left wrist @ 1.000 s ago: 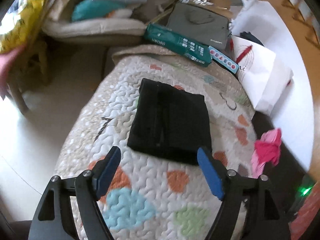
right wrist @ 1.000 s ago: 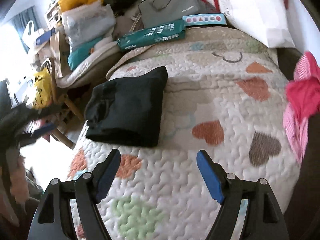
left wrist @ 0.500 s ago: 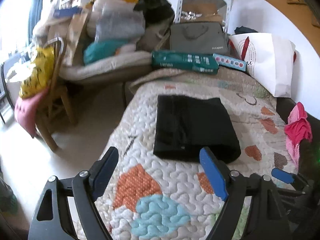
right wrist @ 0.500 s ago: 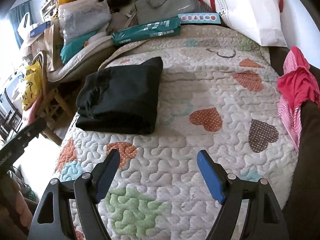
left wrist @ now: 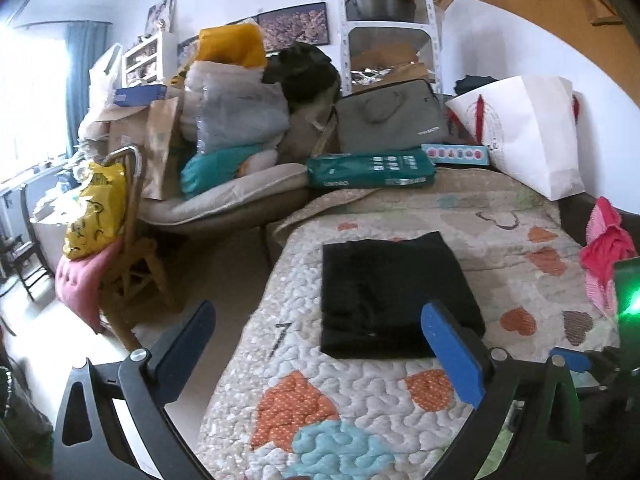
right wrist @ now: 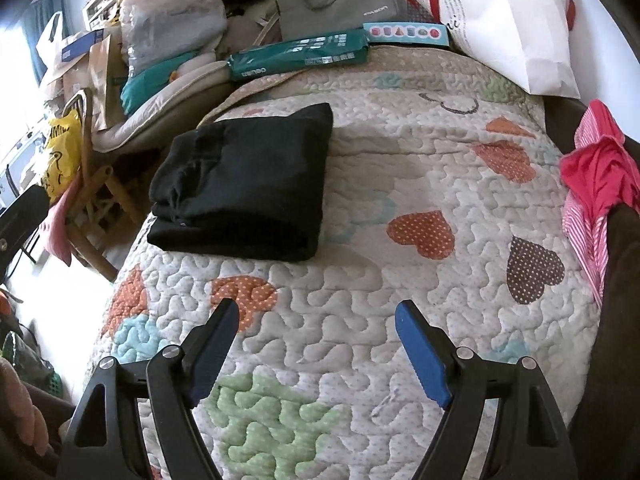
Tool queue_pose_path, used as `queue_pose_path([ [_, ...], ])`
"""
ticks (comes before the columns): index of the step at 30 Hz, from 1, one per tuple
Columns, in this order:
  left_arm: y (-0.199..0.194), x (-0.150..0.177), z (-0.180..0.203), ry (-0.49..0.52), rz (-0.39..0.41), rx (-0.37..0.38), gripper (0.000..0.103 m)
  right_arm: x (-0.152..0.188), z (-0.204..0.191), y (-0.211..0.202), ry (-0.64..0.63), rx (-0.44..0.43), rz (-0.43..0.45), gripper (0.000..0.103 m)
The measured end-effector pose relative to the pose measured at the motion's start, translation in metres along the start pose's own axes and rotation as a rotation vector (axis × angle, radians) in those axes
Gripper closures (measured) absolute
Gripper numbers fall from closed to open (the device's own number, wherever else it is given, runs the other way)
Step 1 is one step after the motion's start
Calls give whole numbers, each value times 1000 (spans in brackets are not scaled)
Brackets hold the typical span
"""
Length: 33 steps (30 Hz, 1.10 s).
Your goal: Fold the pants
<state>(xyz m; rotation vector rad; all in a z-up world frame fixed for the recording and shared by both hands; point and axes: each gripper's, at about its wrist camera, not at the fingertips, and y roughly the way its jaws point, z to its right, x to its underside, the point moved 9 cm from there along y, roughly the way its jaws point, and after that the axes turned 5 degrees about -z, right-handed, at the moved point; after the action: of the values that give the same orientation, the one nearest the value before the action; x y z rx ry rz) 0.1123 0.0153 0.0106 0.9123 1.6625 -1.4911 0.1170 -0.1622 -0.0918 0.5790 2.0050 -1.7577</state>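
We see a quilted heart-print bedspread (right wrist: 360, 240) covering the bed, cluttered room behind. Black pants (right wrist: 244, 184) lie folded into a flat rectangle on the quilt's left part, near the edge. At the far end sit a green package (right wrist: 298, 58), a grey laptop bag (left wrist: 390, 116), a white paper bag (right wrist: 508, 24). Pink clothing (right wrist: 596, 176) hangs off the right edge. A wooden chair (left wrist: 128, 256) with a yellow bag (left wrist: 94, 210) stands left of the bed; a metal shelf rack (left wrist: 386, 24) and staircase are in the back.

Left gripper (left wrist: 320, 344) is spread wide, empty, hovering short of the pants' near edge. Right gripper (right wrist: 316, 340) is also spread, empty, above bare quilt, well apart from the pants.

Versus a second ago: left camera has tilted up and pulled back, so more room shows and the pants sit farther off. Right view has backed off slightly. Pants unchanged, same fold and spot.
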Motion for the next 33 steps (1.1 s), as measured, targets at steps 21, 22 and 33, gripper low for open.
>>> queue_pose_path([
  [21, 37, 35, -5, -60, -253, 28, 0, 4, 1, 6, -1, 21, -3, 17],
  [22, 37, 36, -5, -59, -256, 26, 0, 4, 1, 6, -1, 22, -3, 17],
  [33, 39, 41, -4, -44, -281, 16, 0, 5, 2, 6, -6, 25, -6, 16],
])
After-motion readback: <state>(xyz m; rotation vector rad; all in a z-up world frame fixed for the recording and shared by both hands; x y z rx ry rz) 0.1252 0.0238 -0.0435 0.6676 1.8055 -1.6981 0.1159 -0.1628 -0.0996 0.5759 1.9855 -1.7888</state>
